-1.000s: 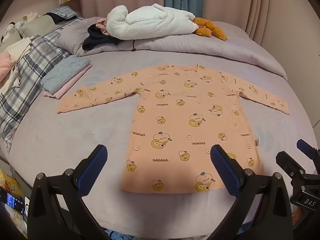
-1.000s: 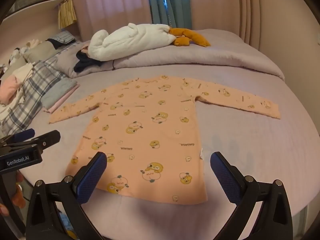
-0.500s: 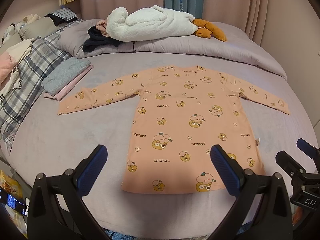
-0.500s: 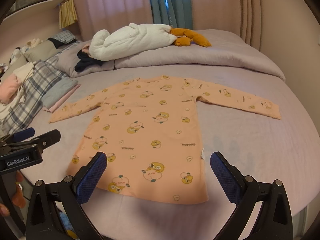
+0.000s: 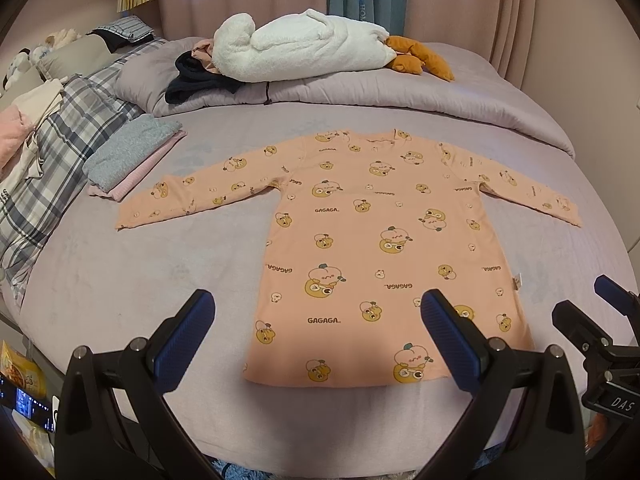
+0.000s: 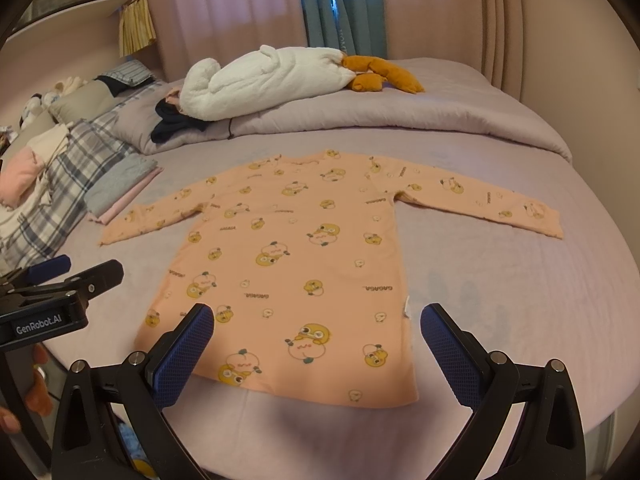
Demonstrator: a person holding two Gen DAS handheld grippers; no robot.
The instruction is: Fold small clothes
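A small peach long-sleeved shirt (image 5: 372, 240) with yellow cartoon prints lies flat on the lilac bed (image 5: 132, 280), sleeves spread wide, hem toward me. It also shows in the right wrist view (image 6: 296, 264). My left gripper (image 5: 316, 332) is open and empty, held above the bed's near edge in front of the hem. My right gripper (image 6: 316, 340) is open and empty, over the hem's right part. The right gripper (image 5: 600, 320) shows at the left view's right edge. The left gripper (image 6: 68, 272) shows at the right view's left edge.
A stack of folded grey and pink clothes (image 5: 132, 156) lies left of the left sleeve. A plaid blanket (image 5: 52, 160) and pillows line the left side. A white plush (image 5: 304, 48), dark clothes (image 5: 196, 80) and an orange toy (image 5: 420, 58) lie on the rolled duvet (image 5: 400, 100) behind.
Both views have shifted only slightly; the shirt lies as before and both grippers stay open.
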